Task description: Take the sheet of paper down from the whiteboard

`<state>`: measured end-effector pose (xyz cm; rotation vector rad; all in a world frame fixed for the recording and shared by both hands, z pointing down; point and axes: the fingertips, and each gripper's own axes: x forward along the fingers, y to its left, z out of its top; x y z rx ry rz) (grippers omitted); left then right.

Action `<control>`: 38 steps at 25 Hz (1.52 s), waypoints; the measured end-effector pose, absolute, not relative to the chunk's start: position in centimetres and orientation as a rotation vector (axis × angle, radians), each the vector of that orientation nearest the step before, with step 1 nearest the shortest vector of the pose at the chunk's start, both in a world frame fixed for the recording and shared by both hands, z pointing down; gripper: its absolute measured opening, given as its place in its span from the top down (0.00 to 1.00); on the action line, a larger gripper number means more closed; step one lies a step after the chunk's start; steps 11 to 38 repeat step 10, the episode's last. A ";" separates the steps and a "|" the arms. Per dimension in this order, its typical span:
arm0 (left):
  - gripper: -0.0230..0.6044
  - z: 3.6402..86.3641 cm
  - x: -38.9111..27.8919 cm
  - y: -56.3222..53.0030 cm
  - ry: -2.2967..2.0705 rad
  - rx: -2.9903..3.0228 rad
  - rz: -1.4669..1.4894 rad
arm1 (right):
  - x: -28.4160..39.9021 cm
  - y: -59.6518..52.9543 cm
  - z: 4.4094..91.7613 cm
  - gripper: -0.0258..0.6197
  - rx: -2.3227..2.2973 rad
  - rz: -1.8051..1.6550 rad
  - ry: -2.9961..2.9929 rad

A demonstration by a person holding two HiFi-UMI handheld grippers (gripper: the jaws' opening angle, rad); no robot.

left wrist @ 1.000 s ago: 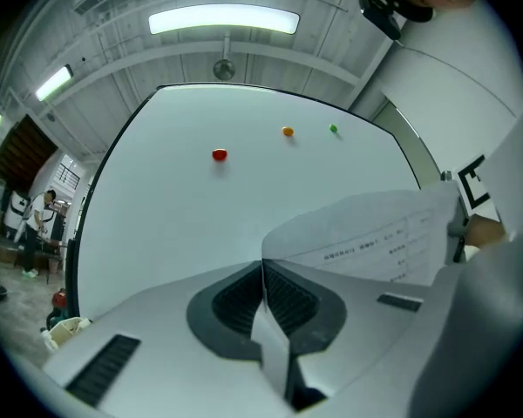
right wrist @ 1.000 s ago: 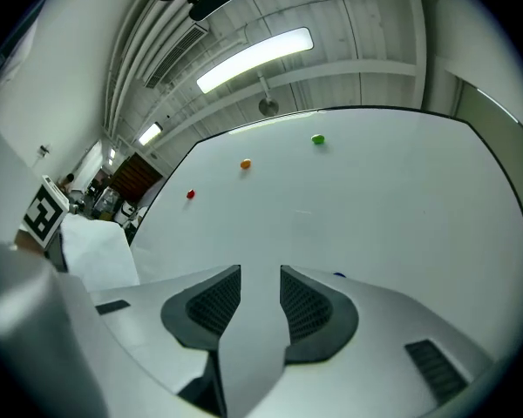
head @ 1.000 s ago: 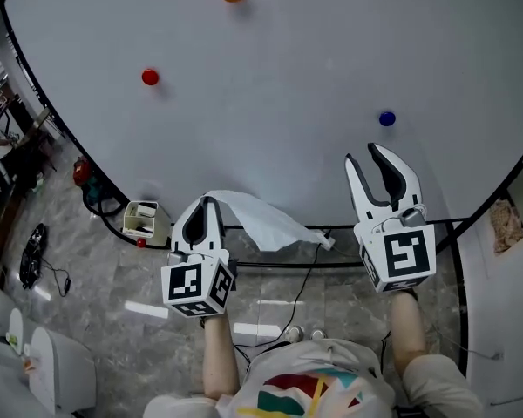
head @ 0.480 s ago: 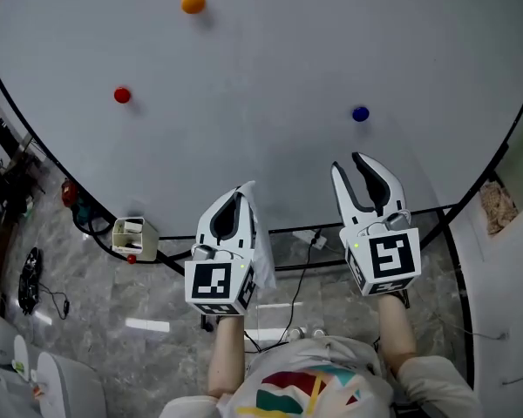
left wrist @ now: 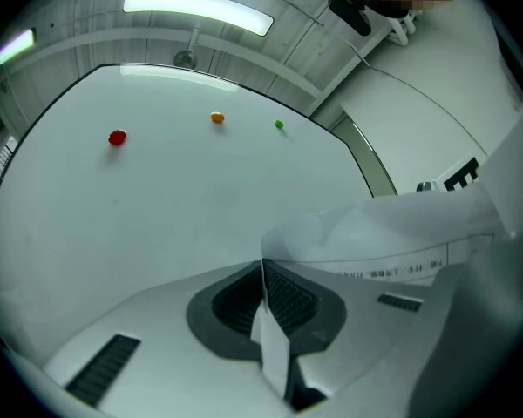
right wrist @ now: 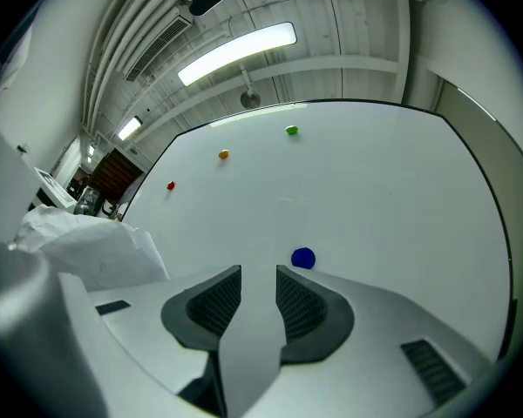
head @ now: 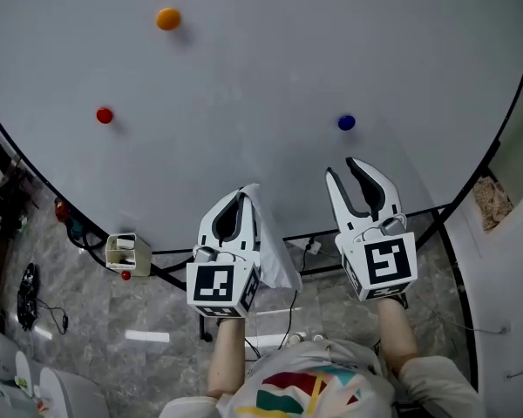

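Note:
The white sheet of paper [head: 271, 244] is off the whiteboard [head: 261, 68] and hangs crumpled from my left gripper [head: 239, 204]. In the left gripper view the jaws are shut on a fold of the paper [left wrist: 392, 233], which billows to the right of the left gripper [left wrist: 263, 275]. My right gripper [head: 343, 171] stands open and empty just below the blue magnet [head: 346, 123], apart from it. The right gripper view shows the right gripper [right wrist: 258, 286], with the blue magnet [right wrist: 303, 258] just beyond its right jaw and the paper [right wrist: 87, 238] at the left.
An orange magnet [head: 167, 18] and a red magnet [head: 105, 115] stay on the board's left part; a green magnet [left wrist: 279, 124] sits higher up. A small cream box [head: 122, 252] hangs at the board's lower edge. Cables [head: 309, 249] lie on the tiled floor below.
My left gripper has carried the paper rightwards towards the middle; the sheet, earlier spread out to the right, now droops beside the gripper. The right gripper has barely shifted and stays open.

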<state>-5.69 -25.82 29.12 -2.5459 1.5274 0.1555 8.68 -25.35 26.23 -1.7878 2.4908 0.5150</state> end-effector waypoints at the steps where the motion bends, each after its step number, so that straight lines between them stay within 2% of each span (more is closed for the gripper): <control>1: 0.89 29.0 -5.5 -25.9 1.524 -2.545 0.157 | 8.8 -25.4 26.1 0.76 -1.784 0.517 2.490; 38: 0.89 28.2 -5.4 -26.4 1.514 -2.533 0.183 | 8.6 -25.6 25.7 0.76 -1.735 0.539 2.499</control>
